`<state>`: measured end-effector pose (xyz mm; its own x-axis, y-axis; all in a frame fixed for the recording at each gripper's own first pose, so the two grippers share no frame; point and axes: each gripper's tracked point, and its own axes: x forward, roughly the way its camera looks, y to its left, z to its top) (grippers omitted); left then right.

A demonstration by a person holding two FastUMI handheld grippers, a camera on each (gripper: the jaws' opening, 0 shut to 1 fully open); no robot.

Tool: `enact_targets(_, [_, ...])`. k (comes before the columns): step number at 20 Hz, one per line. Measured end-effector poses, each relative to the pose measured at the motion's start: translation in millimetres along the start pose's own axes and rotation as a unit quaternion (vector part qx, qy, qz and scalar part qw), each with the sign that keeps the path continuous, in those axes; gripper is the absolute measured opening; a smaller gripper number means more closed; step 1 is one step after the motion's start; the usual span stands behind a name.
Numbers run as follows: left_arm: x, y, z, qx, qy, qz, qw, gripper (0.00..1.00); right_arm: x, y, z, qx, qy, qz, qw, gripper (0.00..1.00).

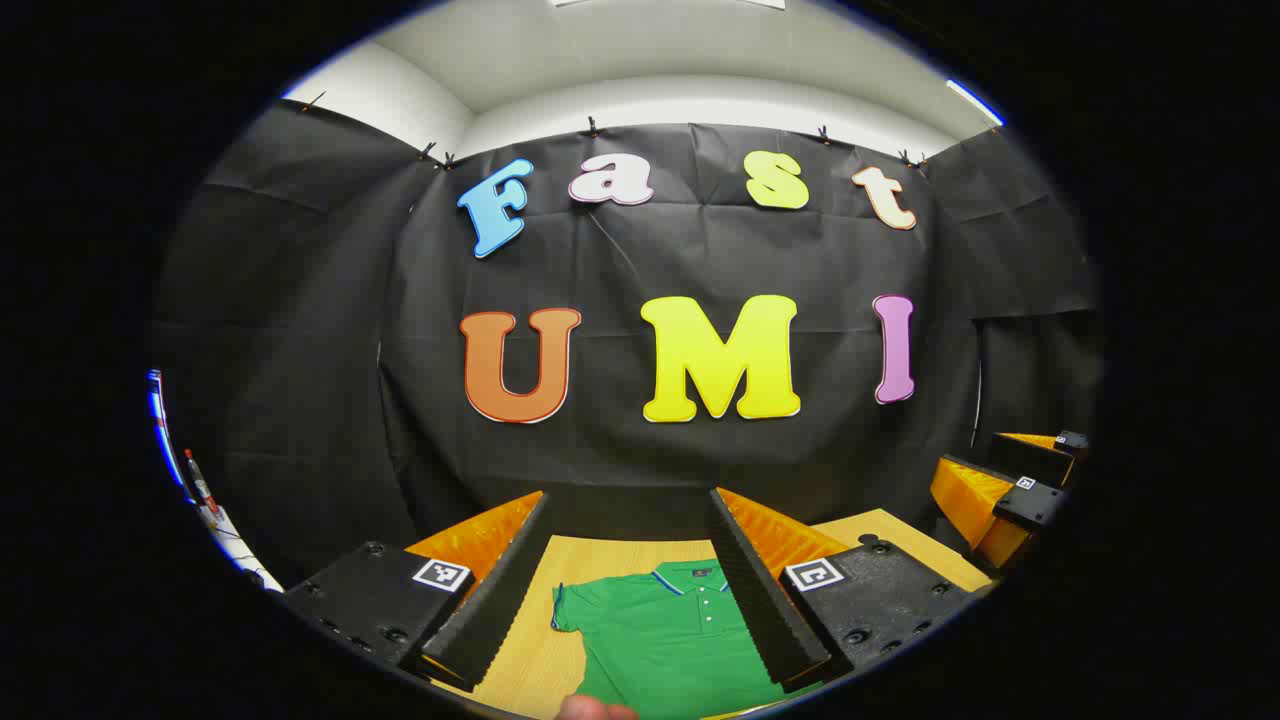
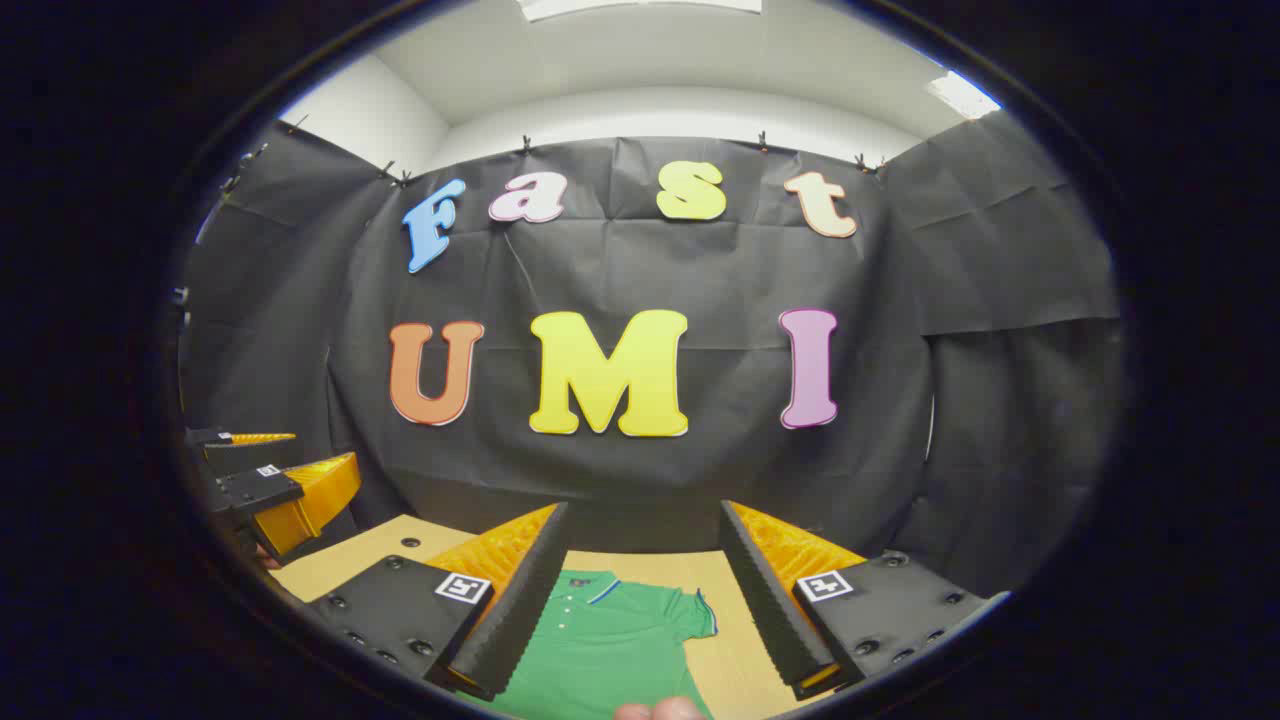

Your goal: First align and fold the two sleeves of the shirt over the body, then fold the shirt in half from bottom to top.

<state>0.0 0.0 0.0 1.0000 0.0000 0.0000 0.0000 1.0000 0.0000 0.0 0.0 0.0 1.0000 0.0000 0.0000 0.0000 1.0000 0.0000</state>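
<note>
Shirt (image 1: pixel 665 640): green polo with a collar edged in blue and a buttoned placket, lying flat on the bench (image 1: pixel 540 660), collar toward the booth's back wall. In the left gripper view one short sleeve (image 1: pixel 568 608) spreads out to the side of the body; in the right gripper view the shirt (image 2: pixel 610 645) shows its other sleeve (image 2: pixel 695 610), also spread out flat.

Bench: light wood surface, shirt resting on it.

Left gripper (image 1: pixel 630 590): held above the shirt, fingers spread wide apart, nothing between them; the shirt lies below the gap, untouched. The right gripper (image 1: pixel 1010 490) appears off beyond the shirt's far side, raised.

Right gripper (image 2: pixel 640 600): held above the shirt, fingers spread wide, gripping nothing. The left gripper (image 2: pixel 270 480) appears beyond the shirt's collar side, raised.

Fingertip (image 1: pixel 595 708): a person's, at the shirt's near edge.
</note>
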Motion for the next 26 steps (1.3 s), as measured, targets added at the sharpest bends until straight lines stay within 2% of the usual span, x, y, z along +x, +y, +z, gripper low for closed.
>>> enact_targets(1, [0.6, 0.4, 1.7, -0.001, -0.002, 0.001, 1.000, 0.89, 2.2, -0.4, 0.3, 0.001, -0.001, 0.000, 1.000, 0.95])
enact_targets(2, [1.4, 1.2, 2.1, -0.001, -0.004, 0.003, 1.000, 0.89, 3.5, 0.2, 0.4, 0.003, -0.002, 0.000, 1.000, 0.95])
enact_targets(3, [1.5, 2.0, 2.9, 0.000, -0.005, 0.003, 1.000, 0.98, 5.2, 0.1, 0.0, 0.003, -0.001, 0.000, 1.000, 0.92])
enact_targets(5, [3.2, 1.3, 2.7, 0.000, -0.006, 0.004, 1.000, 0.99, 7.2, 0.2, 0.0, 0.002, 0.001, 0.001, 1.000, 0.95])
enact_targets(17, [5.1, -13.5, -5.3, -0.006, 0.004, 0.000, 1.000, 0.99, 13.0, -17.8, -5.0, 0.000, 0.015, 0.008, 1.000, 0.92])
enact_targets(19, [4.5, -15.9, -6.5, -0.005, 0.004, 0.001, 1.000, 0.99, 14.3, -22.8, -8.2, -0.002, 0.021, 0.009, 1.000, 0.95])
enact_targets(20, [4.2, -17.5, -8.2, -0.007, 0.005, -0.001, 1.000, 0.98, 15.1, -25.2, -9.2, -0.003, 0.023, 0.009, 1.000, 0.92])
enact_targets(26, [7.5, -31.0, -28.3, -0.013, 0.030, -0.009, 0.999, 0.99, 26.0, -38.9, -40.1, -0.003, 0.066, 0.015, 0.998, 0.95])
